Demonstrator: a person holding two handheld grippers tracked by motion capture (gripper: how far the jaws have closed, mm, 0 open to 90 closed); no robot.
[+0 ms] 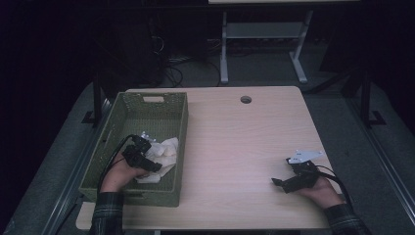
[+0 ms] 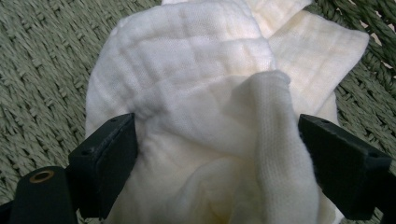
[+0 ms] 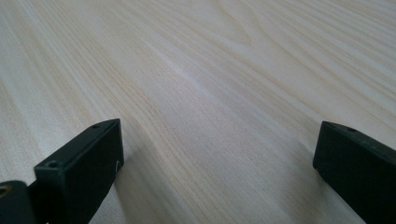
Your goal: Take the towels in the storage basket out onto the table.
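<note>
Dim lab or test room, set up for recording.

Pale wood-grain table (image 1: 244, 137) with a cable hole (image 1: 246, 99) standing on grey carpet, a white-framed adjustable desk (image 1: 298, 58) behind it, loose cables (image 1: 171, 68) tangled on the floor in shadow, black stands (image 1: 364, 98) at either side. Woven green basket (image 1: 181, 122) of white cloths (image 2: 196, 93) the one homely touch.

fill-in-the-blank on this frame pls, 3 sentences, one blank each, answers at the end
1. The white cloth lies inside the green woven ____.
2. The left gripper has its jaws open, one on each side of the ____.
3. The right gripper sits open above the bare wooden ____.

Missing words: basket; cloth; table
</note>
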